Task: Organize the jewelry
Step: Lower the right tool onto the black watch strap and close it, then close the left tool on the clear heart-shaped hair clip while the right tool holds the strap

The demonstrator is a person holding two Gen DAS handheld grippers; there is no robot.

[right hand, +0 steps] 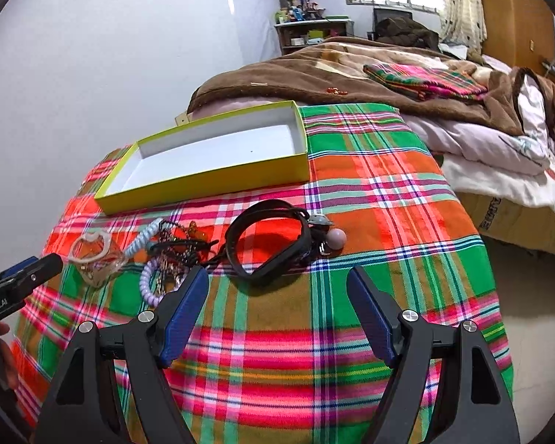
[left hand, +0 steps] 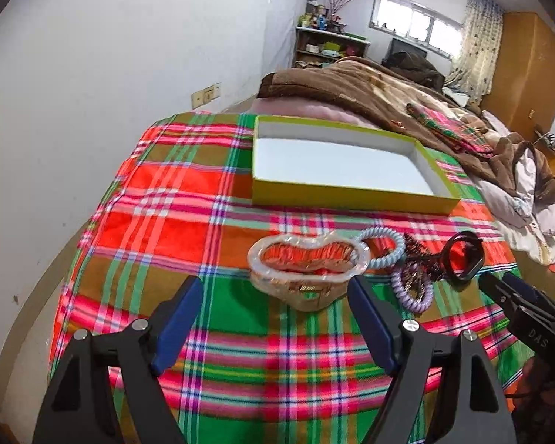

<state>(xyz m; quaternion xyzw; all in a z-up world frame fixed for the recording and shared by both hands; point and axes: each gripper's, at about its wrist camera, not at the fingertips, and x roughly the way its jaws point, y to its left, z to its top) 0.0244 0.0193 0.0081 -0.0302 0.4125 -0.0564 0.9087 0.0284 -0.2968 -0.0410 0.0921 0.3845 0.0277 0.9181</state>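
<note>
An empty yellow-green box (left hand: 351,190) (right hand: 211,177) with a white inside lies open on the plaid cloth. In front of it lies a pile of jewelry: a clear glass dish (left hand: 307,270) (right hand: 94,255), a light blue coil band (left hand: 383,248) (right hand: 142,238), a purple coil band (left hand: 410,292) (right hand: 148,283), a dark tangled chain (left hand: 421,259) (right hand: 177,248), a black strap (left hand: 462,259) (right hand: 270,240) and a pale bead (right hand: 336,238). My left gripper (left hand: 275,288) is open just before the dish. My right gripper (right hand: 277,277) is open just before the black strap.
The plaid cloth (left hand: 203,199) (right hand: 388,192) covers the table, with a white wall to the left. A bed with a brown blanket (left hand: 370,96) (right hand: 314,70) lies behind. The right gripper (left hand: 514,303) shows in the left view, the left gripper (right hand: 22,277) in the right view.
</note>
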